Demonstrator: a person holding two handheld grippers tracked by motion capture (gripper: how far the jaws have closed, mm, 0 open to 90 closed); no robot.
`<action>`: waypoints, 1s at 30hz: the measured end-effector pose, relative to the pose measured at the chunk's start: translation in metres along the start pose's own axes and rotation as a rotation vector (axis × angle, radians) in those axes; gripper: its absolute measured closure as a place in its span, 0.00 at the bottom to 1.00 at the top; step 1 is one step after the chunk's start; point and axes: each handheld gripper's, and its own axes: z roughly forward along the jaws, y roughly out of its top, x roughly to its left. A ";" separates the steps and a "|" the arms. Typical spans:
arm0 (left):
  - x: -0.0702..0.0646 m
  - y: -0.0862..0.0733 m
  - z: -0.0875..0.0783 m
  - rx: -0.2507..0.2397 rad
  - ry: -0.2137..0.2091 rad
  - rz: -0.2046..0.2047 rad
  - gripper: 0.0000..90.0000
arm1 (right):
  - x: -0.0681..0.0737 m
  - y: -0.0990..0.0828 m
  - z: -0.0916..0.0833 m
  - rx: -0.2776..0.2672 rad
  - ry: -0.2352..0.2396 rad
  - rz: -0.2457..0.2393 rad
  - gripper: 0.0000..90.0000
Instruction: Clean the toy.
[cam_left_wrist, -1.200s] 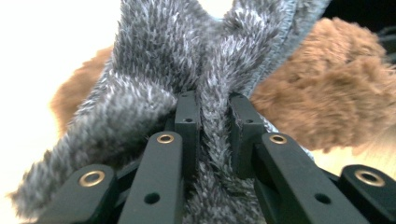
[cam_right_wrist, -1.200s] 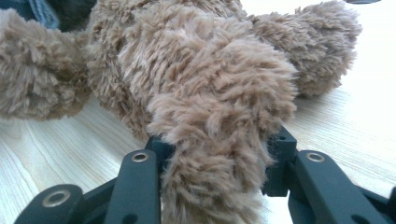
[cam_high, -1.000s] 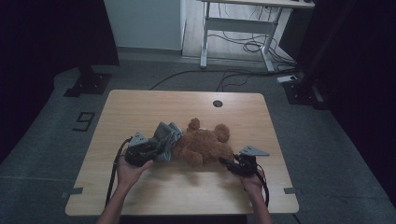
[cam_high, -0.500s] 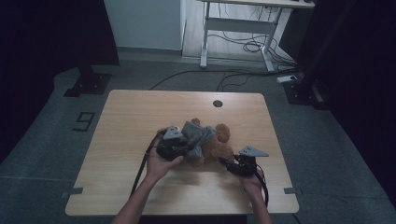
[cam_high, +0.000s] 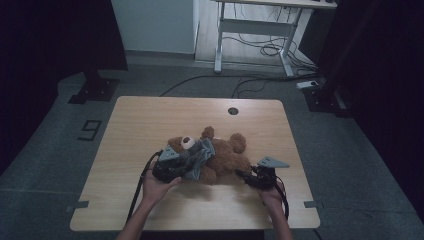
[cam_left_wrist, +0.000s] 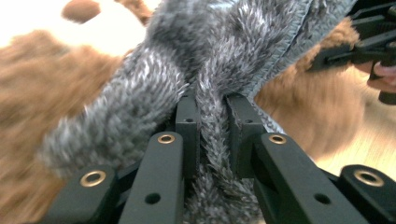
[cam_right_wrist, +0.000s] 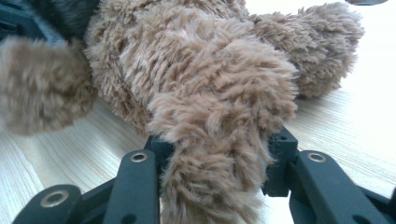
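Note:
A brown teddy bear (cam_high: 227, 155) lies on the wooden table (cam_high: 145, 120), its muzzle (cam_high: 187, 142) facing up. A grey fuzzy cloth (cam_high: 199, 157) is draped over its middle. My left gripper (cam_high: 172, 169) sits at the bear's left side, shut on a fold of the grey cloth (cam_left_wrist: 212, 140), which is pinched between the jaws of the left gripper (cam_left_wrist: 212, 109). My right gripper (cam_high: 250, 177) is at the bear's right end. In the right gripper view, the right gripper (cam_right_wrist: 217, 144) is shut on a furry brown limb (cam_right_wrist: 215, 135) of the bear.
A round cable hole (cam_high: 233, 110) sits near the table's far edge. Beyond the table stands a white desk frame (cam_high: 255, 30) with cables (cam_high: 270, 50) on the floor. A "9" mark (cam_high: 90, 130) is on the floor at left.
My left gripper carried the grey cloth rightward over the bear, then drew back a little to the left and toward the person. The right gripper stayed put on the bear's limb.

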 end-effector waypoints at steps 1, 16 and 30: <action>0.001 -0.002 -0.004 -0.006 0.007 0.000 0.85 | 0.000 0.000 0.000 0.000 0.001 0.001 0.65; 0.044 -0.040 -0.029 -0.013 0.076 -0.126 0.85 | 0.001 -0.001 0.000 0.003 0.019 -0.006 0.65; 0.022 0.007 -0.050 -0.121 0.072 -0.055 0.86 | 0.000 -0.001 0.002 0.007 0.018 -0.009 0.65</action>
